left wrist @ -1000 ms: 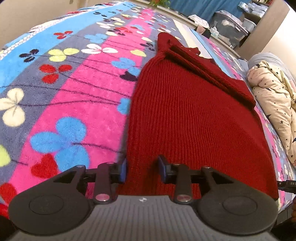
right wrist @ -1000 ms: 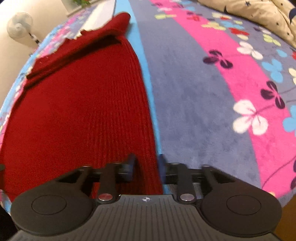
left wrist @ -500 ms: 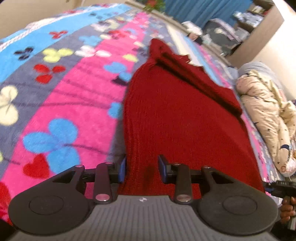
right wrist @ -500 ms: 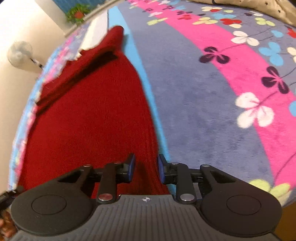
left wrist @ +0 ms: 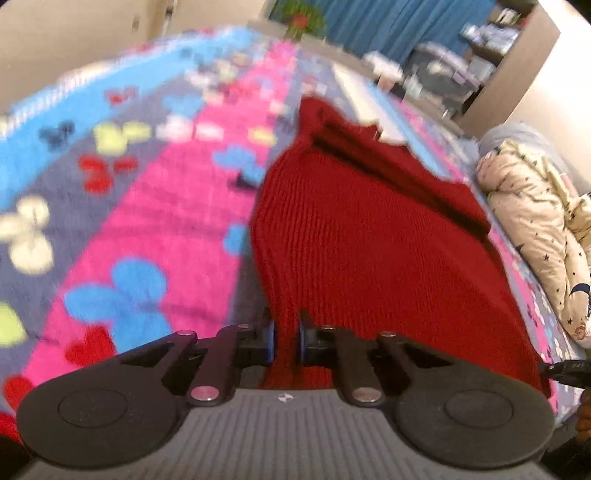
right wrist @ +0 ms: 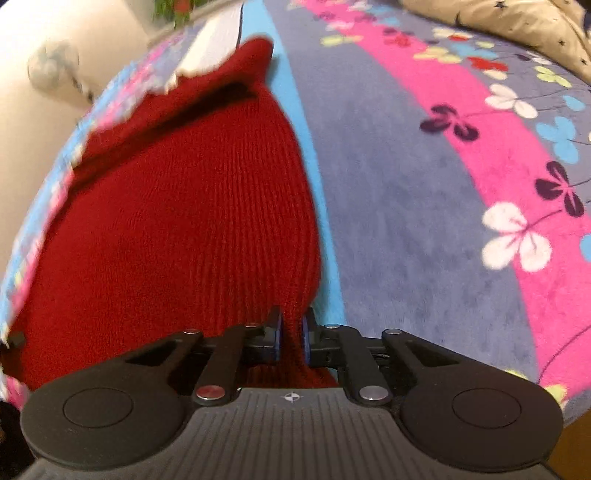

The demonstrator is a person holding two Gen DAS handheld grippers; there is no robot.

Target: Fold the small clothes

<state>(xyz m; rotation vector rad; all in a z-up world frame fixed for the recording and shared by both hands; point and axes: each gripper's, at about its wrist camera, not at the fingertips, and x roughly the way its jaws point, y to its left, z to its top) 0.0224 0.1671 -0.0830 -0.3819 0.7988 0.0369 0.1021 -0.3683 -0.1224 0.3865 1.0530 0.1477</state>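
Observation:
A dark red knitted sweater (left wrist: 369, 240) lies flat on a bright flowered blanket (left wrist: 147, 221), with a folded sleeve across its far end. My left gripper (left wrist: 286, 332) is closing its jaws on the sweater's near left corner, and the pads press a pinch of the knit. In the right wrist view the same sweater (right wrist: 184, 221) fills the left half. My right gripper (right wrist: 291, 332) is closing its jaws on the near right corner, with a bunched ridge of fabric squeezed between the pads. Both corners are lifted slightly off the blanket (right wrist: 406, 184).
A beige star-print quilt (left wrist: 535, 221) is bunched at the right side of the bed and shows at the top right as the quilt (right wrist: 517, 22). Beyond the bed stand storage boxes (left wrist: 443, 85), a blue curtain (left wrist: 388, 22) and a fan (right wrist: 53, 68).
Both grippers were open around the sweater's near edge and have closed on it. The fabric at each corner has bunched and risen, and both views have tipped up a little.

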